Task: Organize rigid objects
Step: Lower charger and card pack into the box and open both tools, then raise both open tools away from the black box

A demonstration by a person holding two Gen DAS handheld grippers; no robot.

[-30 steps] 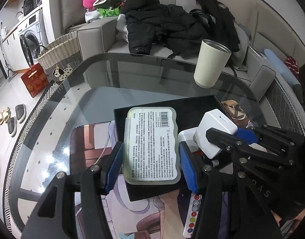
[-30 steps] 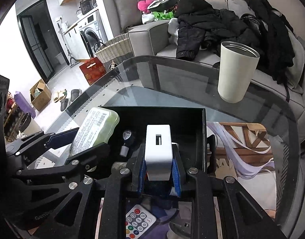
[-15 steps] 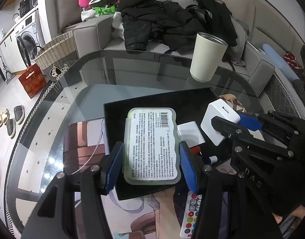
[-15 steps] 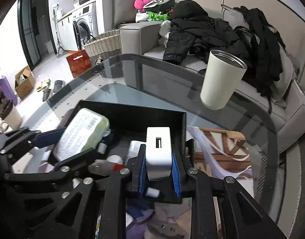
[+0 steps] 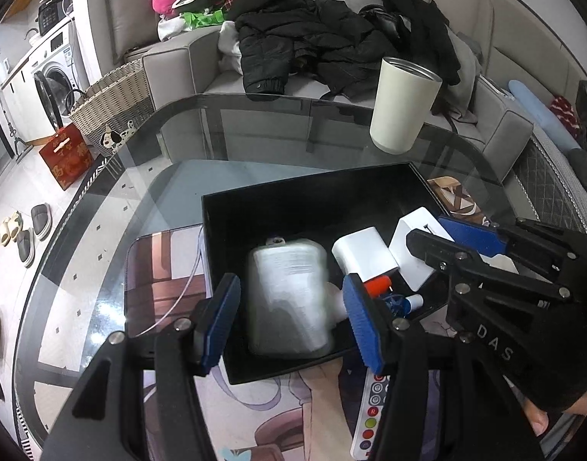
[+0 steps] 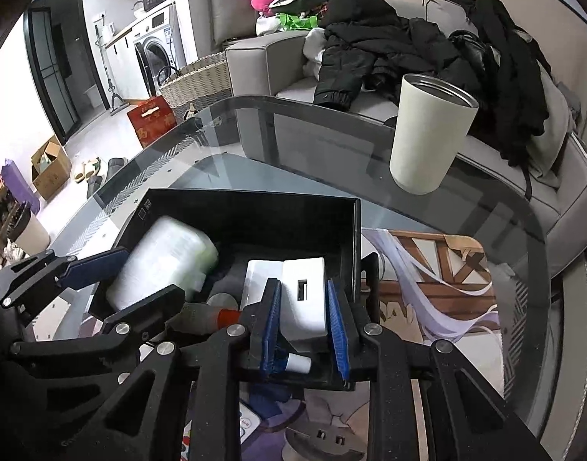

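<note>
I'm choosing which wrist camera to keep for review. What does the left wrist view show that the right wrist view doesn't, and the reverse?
Only the left wrist view: a pale blue bolster at the sofa's far end, and a thin white cable on the picture mat beside the box.

Only the right wrist view: the dark doorway, a cardboard carton on the floor, and the slot in the white adapter.

Both: the black box, the motion-blurred pack in it, the cream cup and the wicker basket.
</note>
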